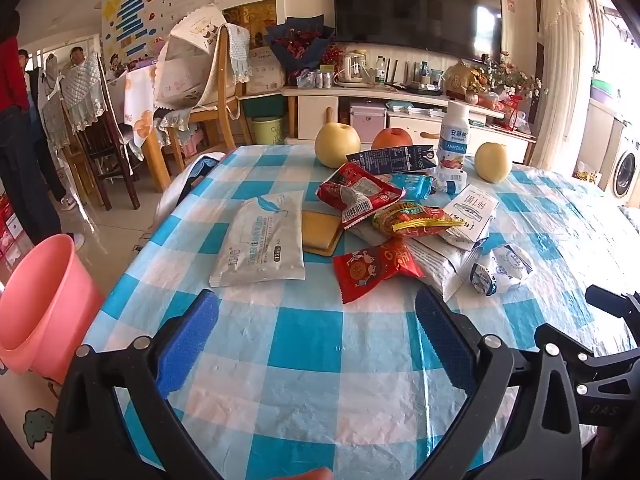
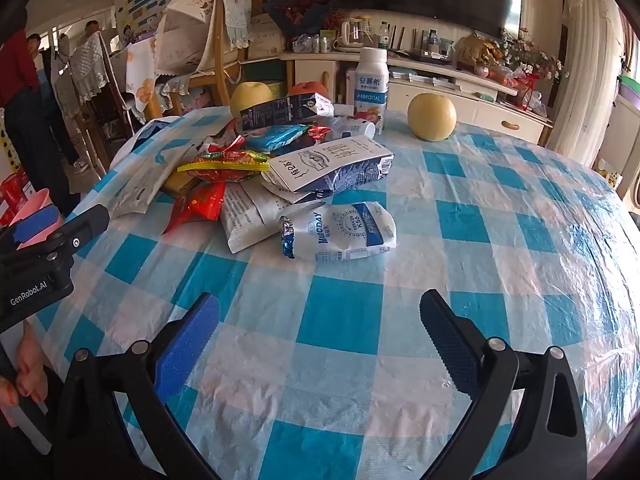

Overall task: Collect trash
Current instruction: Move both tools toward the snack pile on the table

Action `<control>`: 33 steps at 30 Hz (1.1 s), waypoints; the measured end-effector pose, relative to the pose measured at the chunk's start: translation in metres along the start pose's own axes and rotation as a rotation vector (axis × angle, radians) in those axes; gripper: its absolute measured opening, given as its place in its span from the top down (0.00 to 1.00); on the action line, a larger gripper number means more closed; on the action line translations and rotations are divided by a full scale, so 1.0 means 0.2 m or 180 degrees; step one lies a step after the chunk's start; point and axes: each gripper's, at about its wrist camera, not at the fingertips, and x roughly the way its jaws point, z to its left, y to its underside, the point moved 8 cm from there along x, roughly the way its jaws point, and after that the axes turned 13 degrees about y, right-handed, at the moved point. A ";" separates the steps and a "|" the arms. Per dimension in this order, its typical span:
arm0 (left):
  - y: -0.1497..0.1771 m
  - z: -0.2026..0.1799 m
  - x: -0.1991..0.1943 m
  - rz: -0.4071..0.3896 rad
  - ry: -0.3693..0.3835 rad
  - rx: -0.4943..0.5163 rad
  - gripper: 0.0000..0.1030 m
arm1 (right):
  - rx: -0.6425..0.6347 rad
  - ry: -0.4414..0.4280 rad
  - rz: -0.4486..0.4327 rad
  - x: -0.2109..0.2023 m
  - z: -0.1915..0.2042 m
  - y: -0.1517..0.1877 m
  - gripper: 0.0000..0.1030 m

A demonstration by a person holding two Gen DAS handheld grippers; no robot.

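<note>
Left wrist view: the left gripper, jaws wide apart and empty, hovers over the blue-and-white checked tablecloth; the heap of crumpled snack wrappers and milk cartons lies just beyond its fingertips, with a pink plastic bucket off the cloth's left edge.

Right wrist view: the right gripper, likewise spread and empty, points at the white squashed milk pouch on the cloth at the heap's near edge, apart from its tips.

Home living rm, wall TV, wood chairs, checked tablecloth, washer
</note>
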 end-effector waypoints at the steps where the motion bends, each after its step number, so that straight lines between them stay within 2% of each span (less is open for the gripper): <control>1: 0.00 0.00 0.00 -0.0004 0.0004 -0.0002 0.04 | -0.0001 0.0000 0.0001 0.00 0.00 0.00 0.04; 33: 0.03 -0.04 0.03 0.0095 0.0098 0.0069 0.04 | 0.0010 -0.0015 0.0013 0.01 -0.01 0.00 0.04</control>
